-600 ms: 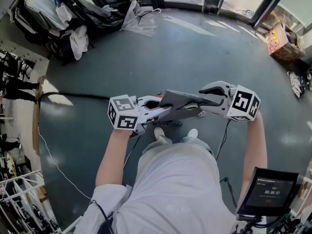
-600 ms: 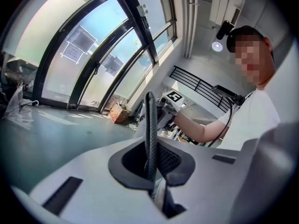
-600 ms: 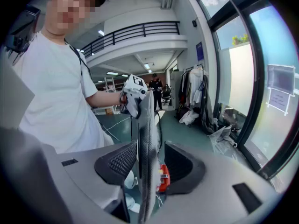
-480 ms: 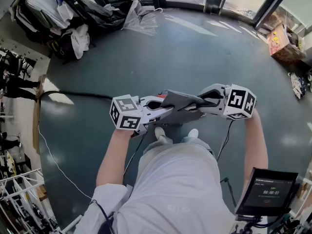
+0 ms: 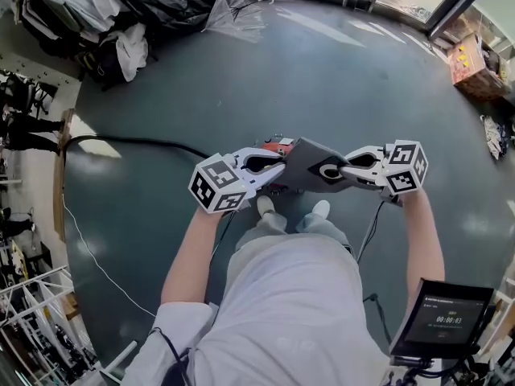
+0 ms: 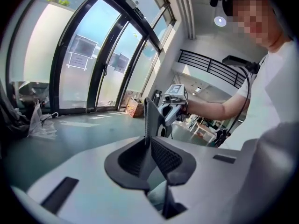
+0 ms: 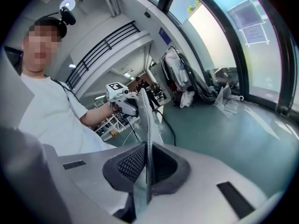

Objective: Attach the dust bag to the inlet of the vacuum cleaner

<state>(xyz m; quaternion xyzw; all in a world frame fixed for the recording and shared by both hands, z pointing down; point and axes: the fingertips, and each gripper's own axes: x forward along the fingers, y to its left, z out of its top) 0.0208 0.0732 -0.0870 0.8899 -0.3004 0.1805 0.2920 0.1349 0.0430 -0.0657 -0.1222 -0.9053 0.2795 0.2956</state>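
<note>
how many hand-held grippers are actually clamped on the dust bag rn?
2. In the head view, the left hand-held gripper is shut on the left edge of the dust bag, and the right hand-held gripper is shut on its right edge, beside the round opening. None hidden.

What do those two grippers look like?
The left gripper and right gripper are white plastic with dark grey meshed pads. Each carries a cube of black-and-white square markers and trails a thin black cable. The person wears a white short-sleeved shirt.
</note>
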